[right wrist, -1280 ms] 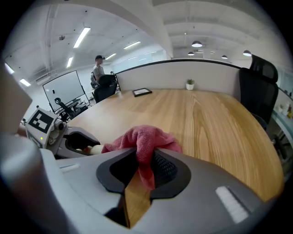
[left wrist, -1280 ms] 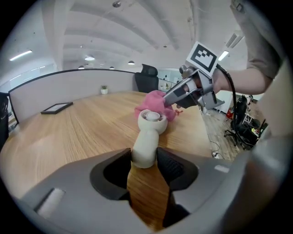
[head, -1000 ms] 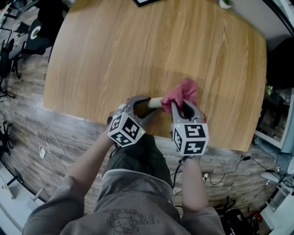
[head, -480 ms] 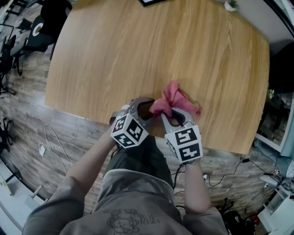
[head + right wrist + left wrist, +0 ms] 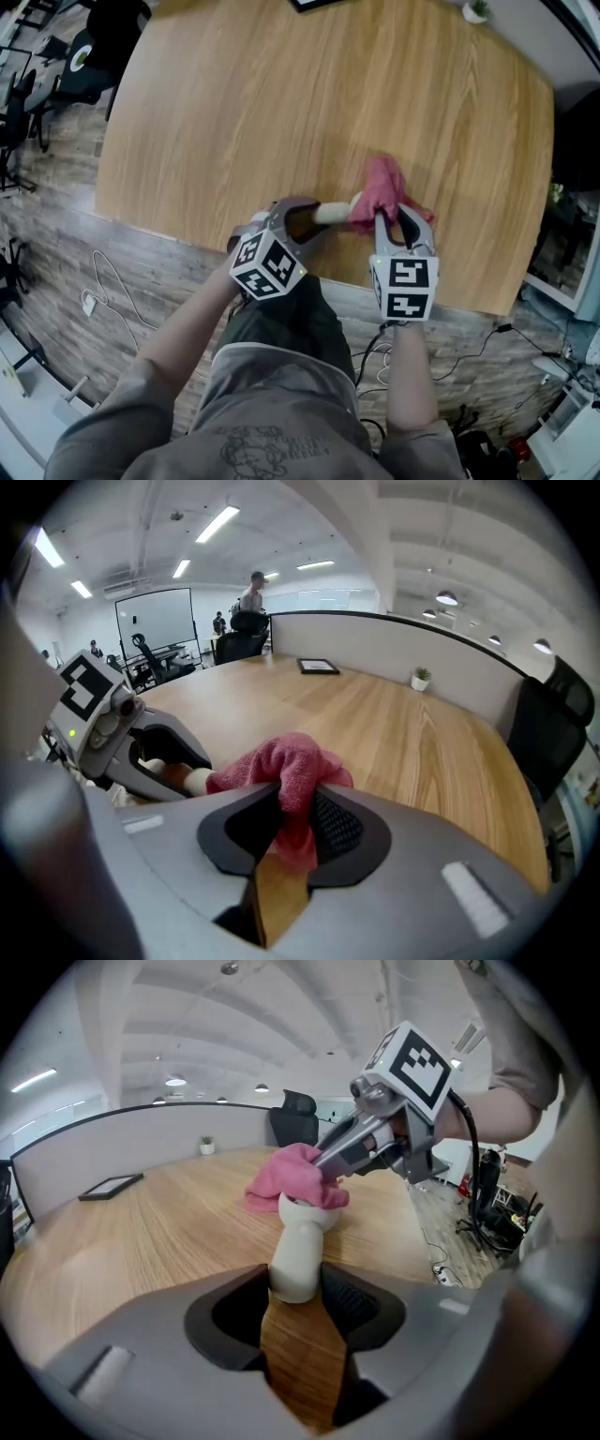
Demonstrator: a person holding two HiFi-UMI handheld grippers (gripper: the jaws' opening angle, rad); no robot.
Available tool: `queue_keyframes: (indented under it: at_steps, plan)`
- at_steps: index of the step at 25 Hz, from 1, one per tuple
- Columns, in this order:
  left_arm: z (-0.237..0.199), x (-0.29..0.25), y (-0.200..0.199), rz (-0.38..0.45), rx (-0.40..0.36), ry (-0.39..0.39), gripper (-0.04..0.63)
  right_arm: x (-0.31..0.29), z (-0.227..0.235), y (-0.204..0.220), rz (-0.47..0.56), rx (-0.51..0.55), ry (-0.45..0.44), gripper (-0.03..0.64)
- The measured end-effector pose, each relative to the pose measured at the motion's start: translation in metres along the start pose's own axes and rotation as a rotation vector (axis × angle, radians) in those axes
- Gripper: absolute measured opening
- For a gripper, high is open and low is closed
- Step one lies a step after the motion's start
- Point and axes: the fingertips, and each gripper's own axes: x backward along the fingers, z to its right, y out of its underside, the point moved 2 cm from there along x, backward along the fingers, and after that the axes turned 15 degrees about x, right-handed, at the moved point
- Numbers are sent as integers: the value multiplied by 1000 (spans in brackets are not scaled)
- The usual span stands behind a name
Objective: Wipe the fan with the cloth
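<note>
A small cream-white fan (image 5: 330,212) lies level just above the table's near edge, its handle (image 5: 300,1255) clamped between the pads of my left gripper (image 5: 305,217). My right gripper (image 5: 389,217) is shut on a bunched pink cloth (image 5: 382,187). The cloth (image 5: 291,1174) is draped over the fan's far end, so the fan's head is hidden. In the right gripper view the cloth (image 5: 281,771) bulges out between the pads of my right gripper (image 5: 291,832), and my left gripper (image 5: 155,752) shows at the left with the handle (image 5: 195,780).
The wooden table (image 5: 281,112) stretches away from both grippers. A dark flat frame (image 5: 314,5) and a small potted plant (image 5: 473,9) sit at its far edge. Office chairs (image 5: 84,56) stand at the left; cables (image 5: 103,291) lie on the floor.
The right gripper swept the cloth left along the fan toward the left gripper, then back right to the fan's far end, rolling a little. The left gripper kept still.
</note>
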Motion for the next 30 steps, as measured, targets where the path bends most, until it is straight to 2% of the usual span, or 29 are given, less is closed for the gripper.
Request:
queue_keyframes:
  at_steps: [4,7,12,17,19,24,30]
  plan:
    - [0,1,-1,-2,-1,-1,178,-10,-19,-16,48,-15,12,86]
    - [0,1,0,-4,0,-1,177,-15,-47,-29,106,-20,-53,86]
    - [1,0,-1,1,-16,-6,177,-17,-86,-35,118,76,-175,86]
    - [3,0,-1,2,-36,1,178,-8,-88,-23,113,78,-282,86]
    - [2,1,0,3,-41,1,178,-2,-82,-18,98,85,-297,86]
    - [0,1,2,-6,-36,9,176,4,-57,-9,67,70,-204,87]
    - [0,-1,0,-21,-8,26,178,9,-13,7,27,-45,-48,87]
